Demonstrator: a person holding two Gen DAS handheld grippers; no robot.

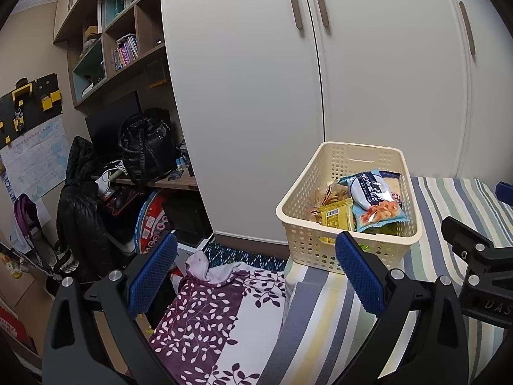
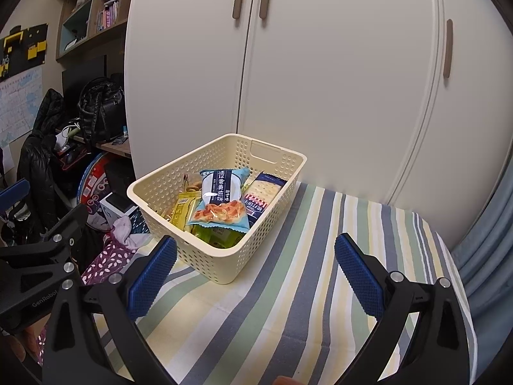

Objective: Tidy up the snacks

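A cream perforated basket (image 1: 320, 199) (image 2: 154, 186) stands on the striped cloth and holds several snack packs. On top lies a blue cracker pack (image 1: 375, 202) (image 2: 221, 199), with a yellow pack (image 1: 335, 219) (image 2: 182, 211) to its left and a dark blue cracker pack (image 2: 261, 197) to its right. A green pack (image 2: 218, 235) shows underneath. My left gripper (image 1: 256, 269) is open and empty, hovering near the basket's front left corner. My right gripper (image 2: 255, 269) is open and empty, just in front of the basket over the cloth.
White wardrobe doors (image 1: 256, 80) (image 2: 320, 80) rise right behind the basket. A purple leaf-print blanket (image 1: 208, 314) lies left of the striped cloth (image 2: 288, 304). Further left are a cluttered desk with a black backpack (image 1: 144, 144), a jacket-draped chair and shelves.
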